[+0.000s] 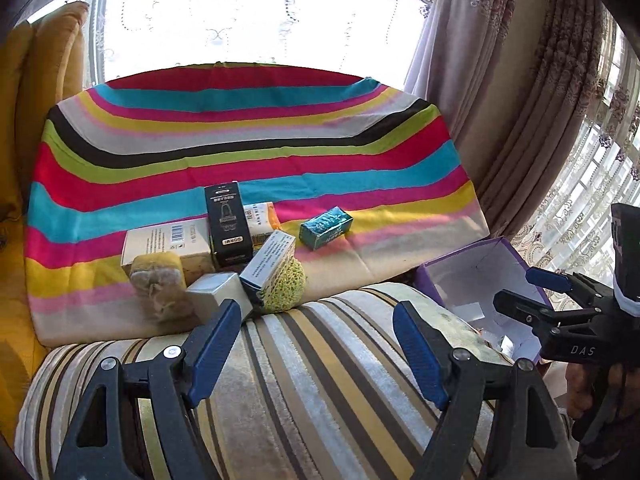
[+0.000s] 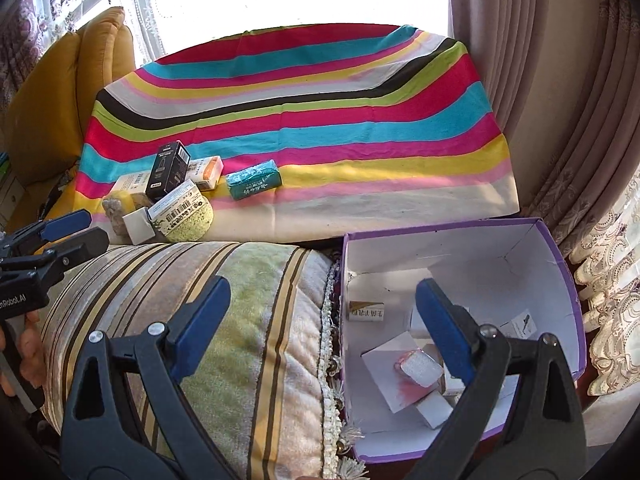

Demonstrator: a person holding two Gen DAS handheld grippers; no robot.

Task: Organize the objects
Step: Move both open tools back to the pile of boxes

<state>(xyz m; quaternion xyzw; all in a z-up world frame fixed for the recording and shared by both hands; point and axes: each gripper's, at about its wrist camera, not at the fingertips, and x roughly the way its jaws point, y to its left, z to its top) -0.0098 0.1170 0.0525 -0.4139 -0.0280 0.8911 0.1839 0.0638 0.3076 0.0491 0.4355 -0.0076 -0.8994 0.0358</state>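
A pile of small boxes lies on the striped cloth (image 1: 248, 128): a black box (image 1: 228, 224), a teal box (image 1: 326, 227), a blue-white box (image 1: 268, 264) on a yellow-green net sponge (image 1: 284, 286), and a grey box (image 1: 214, 292). My left gripper (image 1: 317, 308) hangs open and holds nothing above the striped cushion (image 1: 304, 380), just short of the pile. A purple box (image 2: 560, 264) with a white inside holds several small boxes and a pink sponge (image 2: 416, 368). My right gripper (image 2: 323, 286) is open, with nothing in it and one finger over the purple box.
A mustard cushion (image 2: 100, 48) stands at the back left. Curtains (image 1: 552, 128) hang at the right, close behind the purple box (image 1: 480, 276). The far half of the striped cloth (image 2: 320, 92) is bare. A hand (image 2: 24, 352) grips the left tool.
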